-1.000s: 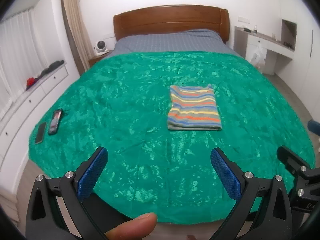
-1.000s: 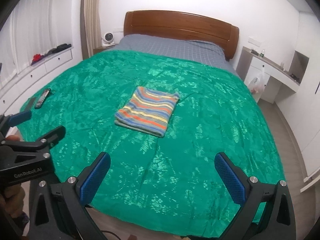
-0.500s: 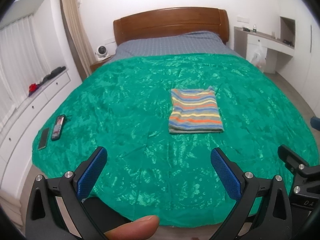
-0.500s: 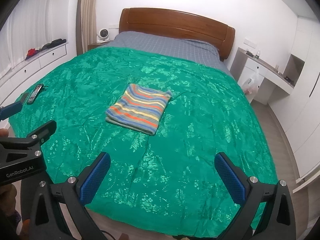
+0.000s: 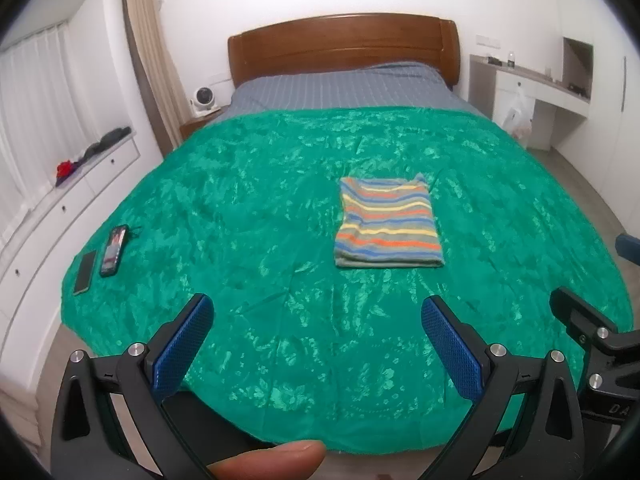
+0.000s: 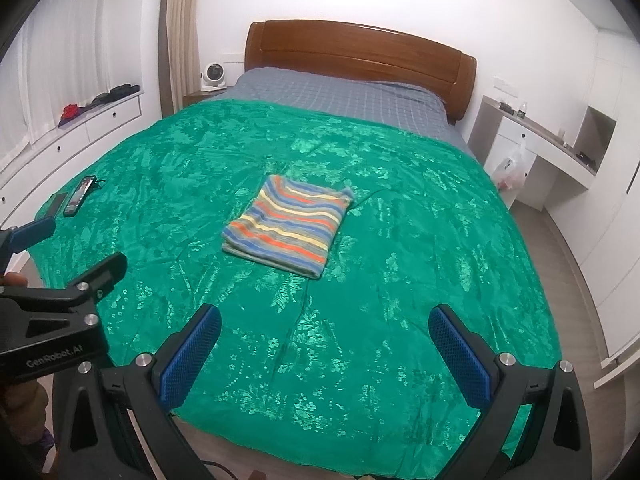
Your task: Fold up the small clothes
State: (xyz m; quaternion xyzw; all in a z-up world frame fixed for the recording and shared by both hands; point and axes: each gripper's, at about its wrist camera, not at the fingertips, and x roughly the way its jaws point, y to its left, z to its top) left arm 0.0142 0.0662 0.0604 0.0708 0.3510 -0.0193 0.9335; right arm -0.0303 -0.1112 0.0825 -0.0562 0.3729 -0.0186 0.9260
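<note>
While the striped garment (image 5: 389,222) lay folded into a neat rectangle near the middle of the green bedspread (image 5: 248,208), both tools hung back over the bedspread's foot edge, well apart from it. The left gripper (image 5: 316,344) stood with jaws spread wide and empty; the right gripper (image 6: 326,354) likewise gaped, holding nothing. The garment looked light, soft and limp, likely to sag if lifted by one corner. A safer hold would be its thick folded edge nearest the foot, pinched through all layers.
</note>
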